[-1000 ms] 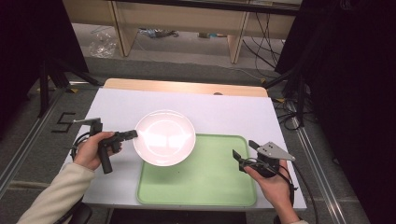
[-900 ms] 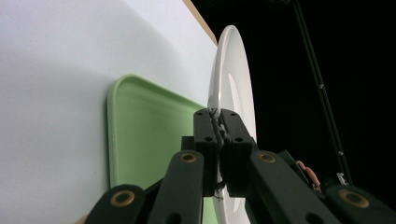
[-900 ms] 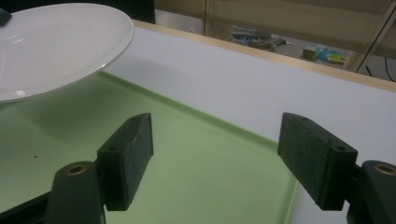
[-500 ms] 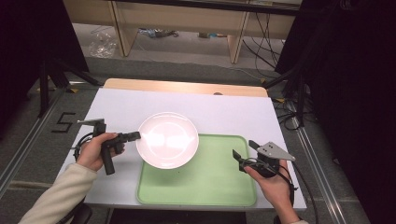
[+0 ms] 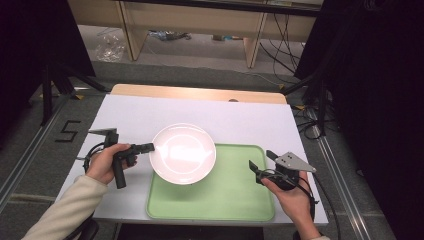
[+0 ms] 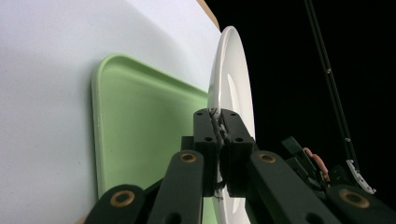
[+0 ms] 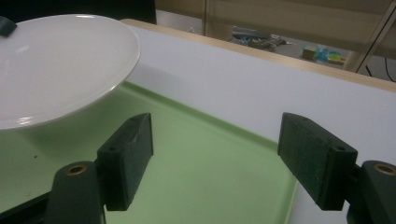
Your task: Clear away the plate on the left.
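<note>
Left gripper [image 5: 150,147] sits at the left of the table [image 5: 135,117], held in a hand [image 5: 103,164] whose sleeve comes in from the bottom corner, and its jaws point right toward the middle. Its 2 pads are clamped tight on the left rim of the plate [image 5: 183,153]; in the left gripper view [image 6: 222,135] the rim [image 6: 219,79] runs straight up from between the pinched pads, edge-on. From that grip the plate reaches out to the right of the gripper, lifted off the surface, hanging over the near-left corner of the tray [image 5: 230,192] with part of it over the white tabletop. In the right gripper view the plate [image 7: 56,65] floats clear above the tray [image 7: 201,158], a shadow beneath it.

Further right, the green tray lies flat along the near edge of the table, bare where the plate does not cover it.

At the far right, the right gripper [image 5: 260,169] rests over the tray's right edge in the other hand [image 5: 292,197], well apart from the plate. Its 2 jaws stand wide apart [image 7: 215,158] with nothing between them but tray.
</note>
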